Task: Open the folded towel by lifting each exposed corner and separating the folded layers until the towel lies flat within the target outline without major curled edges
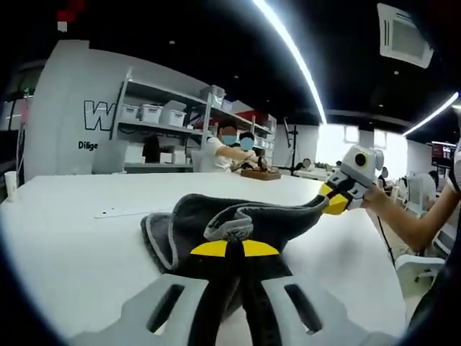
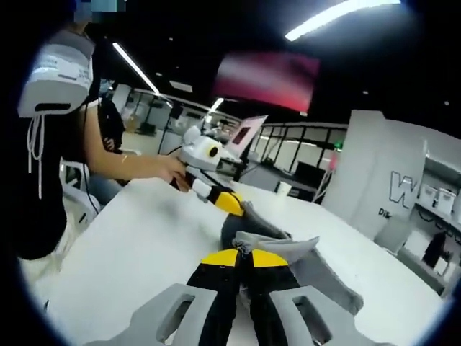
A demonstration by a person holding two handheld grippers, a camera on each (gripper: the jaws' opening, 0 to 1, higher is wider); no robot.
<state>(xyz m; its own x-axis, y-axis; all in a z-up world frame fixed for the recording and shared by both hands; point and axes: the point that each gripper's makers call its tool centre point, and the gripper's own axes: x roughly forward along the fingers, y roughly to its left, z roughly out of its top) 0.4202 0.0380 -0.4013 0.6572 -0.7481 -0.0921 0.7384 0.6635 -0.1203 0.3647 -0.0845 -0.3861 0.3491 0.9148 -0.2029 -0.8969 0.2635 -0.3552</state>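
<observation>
A dark grey towel with a lighter hem lies bunched on the white table. My left gripper is shut on its near fold, the yellow tips pinching the cloth. The right gripper, held by a person's hand, is shut on the far corner and pulls it up and to the right, so that part is stretched taut. In the right gripper view, my right gripper clamps a grey fold of the towel. Across from it, the left gripper grips the opposite end.
A small white mark or slip lies on the table left of the towel. A paper cup stands at the far left edge, and a cup stands at the table's far side. Shelves with bins and seated people are behind.
</observation>
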